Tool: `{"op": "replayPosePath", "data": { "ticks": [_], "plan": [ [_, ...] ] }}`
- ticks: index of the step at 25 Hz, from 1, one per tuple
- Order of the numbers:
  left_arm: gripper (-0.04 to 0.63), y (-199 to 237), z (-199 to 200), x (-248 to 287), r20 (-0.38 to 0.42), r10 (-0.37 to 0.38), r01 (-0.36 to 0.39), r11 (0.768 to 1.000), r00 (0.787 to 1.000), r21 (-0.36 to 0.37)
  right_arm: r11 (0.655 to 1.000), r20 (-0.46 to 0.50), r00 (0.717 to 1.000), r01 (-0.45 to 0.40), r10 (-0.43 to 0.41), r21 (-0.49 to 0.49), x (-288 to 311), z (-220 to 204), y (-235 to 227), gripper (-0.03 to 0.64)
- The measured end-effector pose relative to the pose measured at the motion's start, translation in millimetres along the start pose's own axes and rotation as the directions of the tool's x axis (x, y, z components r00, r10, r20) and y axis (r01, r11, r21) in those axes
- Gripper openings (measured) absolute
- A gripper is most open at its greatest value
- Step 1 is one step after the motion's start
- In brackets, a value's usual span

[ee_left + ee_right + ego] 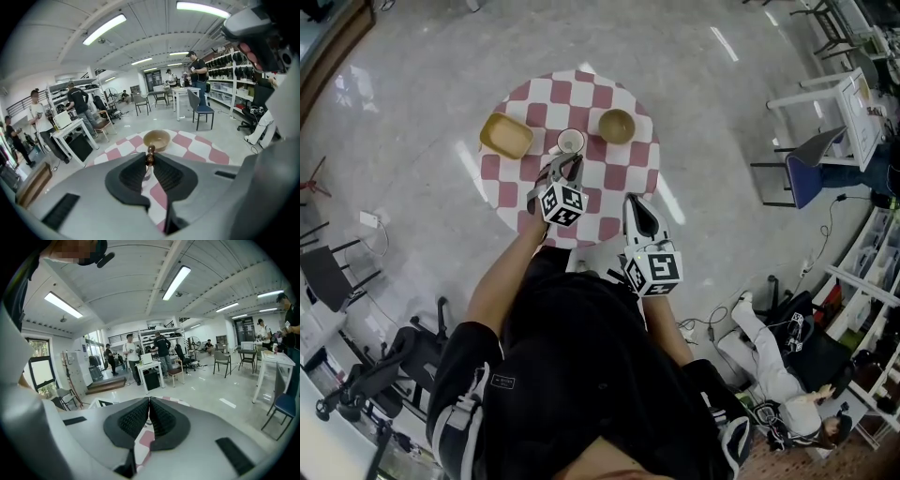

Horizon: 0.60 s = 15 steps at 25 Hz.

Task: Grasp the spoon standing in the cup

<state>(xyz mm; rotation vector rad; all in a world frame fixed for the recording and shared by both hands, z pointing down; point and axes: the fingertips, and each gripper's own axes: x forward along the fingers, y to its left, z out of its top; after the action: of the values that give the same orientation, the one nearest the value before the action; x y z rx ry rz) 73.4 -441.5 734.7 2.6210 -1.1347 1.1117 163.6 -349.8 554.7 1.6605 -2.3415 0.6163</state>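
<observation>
**Brown spoon [150,153] handle pinched above the white cup [570,141]**

Red-and-white checked cloth covers the round table [628,178]. The cup sits near its middle, with a yellow dish [506,135] to its left and a tan bowl [617,125] to its right. The spoon stands upright in the cup, so only its knobbed wooden top offers a hold. The left claw [565,161] reaches over the cup from the near side for that reason. In its own view the two pads are closed on the handle just below the knob, gripping it high to keep clear of the cup's rim. The grasp looks made, and I judge a straight upward pull would free the spoon without tipping the cup. The right claw [632,201] hangs at the near edge of the table, well apart from the cup. Its jaws are pressed together on nothing, likely parked there to leave the left side room.
</observation>
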Motion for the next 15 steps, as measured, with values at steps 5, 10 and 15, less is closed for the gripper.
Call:
{"op": "replayPosePath", "data": {
  "ticks": [5, 10, 15],
  "plan": [
    [0.052, -6.4, 12.9, -44.6, 0.068, 0.071, -0.067, 0.996, 0.995, -0.05, 1.0, 0.04, 0.999, -0.022, 0.023, -0.018, -34.5, -1.8, 6.3, 0.028],
    [0.052, -23.4, 24.4, -107.2, 0.147, 0.146, -0.127, 0.983, 0.978, -0.134, 0.997, 0.08, 0.995, -0.057, 0.06, -0.044, -82.6, -11.6, 17.9, 0.028],
    [0.051, -53.4, 37.7, -188.9, 0.23, 0.231, -0.185, 0.961, 0.946, -0.205, 0.991, 0.103, 0.987, -0.112, 0.12, -0.073, -133.8, -27.1, 34.7, 0.028]
  ]
}}
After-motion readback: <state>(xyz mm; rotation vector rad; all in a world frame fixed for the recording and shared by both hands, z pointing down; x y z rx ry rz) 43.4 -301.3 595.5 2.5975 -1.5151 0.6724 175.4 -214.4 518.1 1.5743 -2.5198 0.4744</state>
